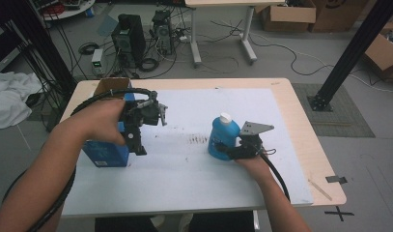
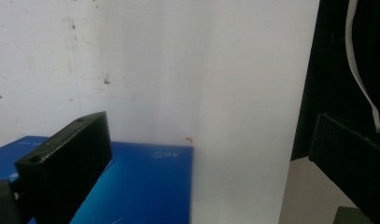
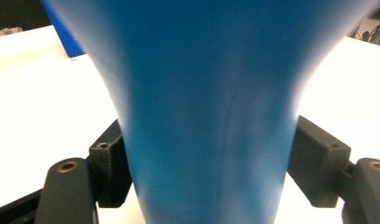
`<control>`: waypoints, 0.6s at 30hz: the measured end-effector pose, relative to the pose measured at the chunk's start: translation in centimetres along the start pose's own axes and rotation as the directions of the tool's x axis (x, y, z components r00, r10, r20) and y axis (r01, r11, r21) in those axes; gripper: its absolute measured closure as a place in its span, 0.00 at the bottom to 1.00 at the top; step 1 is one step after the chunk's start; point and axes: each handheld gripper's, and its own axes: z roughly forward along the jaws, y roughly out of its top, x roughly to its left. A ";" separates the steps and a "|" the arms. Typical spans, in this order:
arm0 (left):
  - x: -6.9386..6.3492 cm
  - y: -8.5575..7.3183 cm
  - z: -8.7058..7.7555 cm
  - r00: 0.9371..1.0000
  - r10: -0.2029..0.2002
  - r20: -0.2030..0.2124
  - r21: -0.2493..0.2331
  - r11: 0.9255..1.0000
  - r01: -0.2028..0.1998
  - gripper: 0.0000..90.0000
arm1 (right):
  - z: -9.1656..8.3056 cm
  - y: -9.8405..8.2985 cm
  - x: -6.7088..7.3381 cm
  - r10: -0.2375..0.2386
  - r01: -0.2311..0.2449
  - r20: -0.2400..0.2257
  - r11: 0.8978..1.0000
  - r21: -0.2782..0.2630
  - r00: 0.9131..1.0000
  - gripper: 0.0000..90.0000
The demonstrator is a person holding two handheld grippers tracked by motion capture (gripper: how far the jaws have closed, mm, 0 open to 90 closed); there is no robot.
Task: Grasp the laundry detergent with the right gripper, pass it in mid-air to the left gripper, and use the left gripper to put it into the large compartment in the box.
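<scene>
A blue bottle (image 1: 221, 136) with a white cap (image 1: 225, 117) stands upright on the white mat (image 1: 184, 179), right of centre. My right gripper (image 1: 224, 151) reaches in level from the right, and its pads (image 3: 114, 163) press on both sides of the bottle's (image 3: 206, 93) lower body. At the left, a blue box (image 1: 105, 153) stands on the mat. My left gripper (image 1: 137, 145) points down at that box's right side, jaws wide apart. In the left gripper view, one fingertip (image 2: 66, 161) hangs over the box top (image 2: 145, 186), with nothing gripped.
An open cardboard box (image 1: 109, 87) sits behind the blue box at the table's far left corner. The wooden table edge (image 1: 305, 125) runs along the mat's right side. Computer towers, cables and cartons lie on the floor beyond the table.
</scene>
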 end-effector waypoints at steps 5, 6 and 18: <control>0.1 0.1 0.1 1.000 0.001 0.002 0.002 1.000 -0.001 0.00 | -0.1 -0.1 0.1 0.001 -0.001 -0.010 1.000 -0.002 1.000 0.35; 0.1 0.1 0.0 1.000 0.001 0.001 0.002 1.000 -0.001 0.00 | 0.0 -0.1 0.1 -0.002 0.002 -0.019 1.000 -0.011 1.000 0.37; 0.1 0.2 0.0 1.000 0.001 0.001 0.005 1.000 -0.001 0.00 | -0.1 -0.1 0.1 -0.011 0.010 -0.033 1.000 -0.018 0.999 0.43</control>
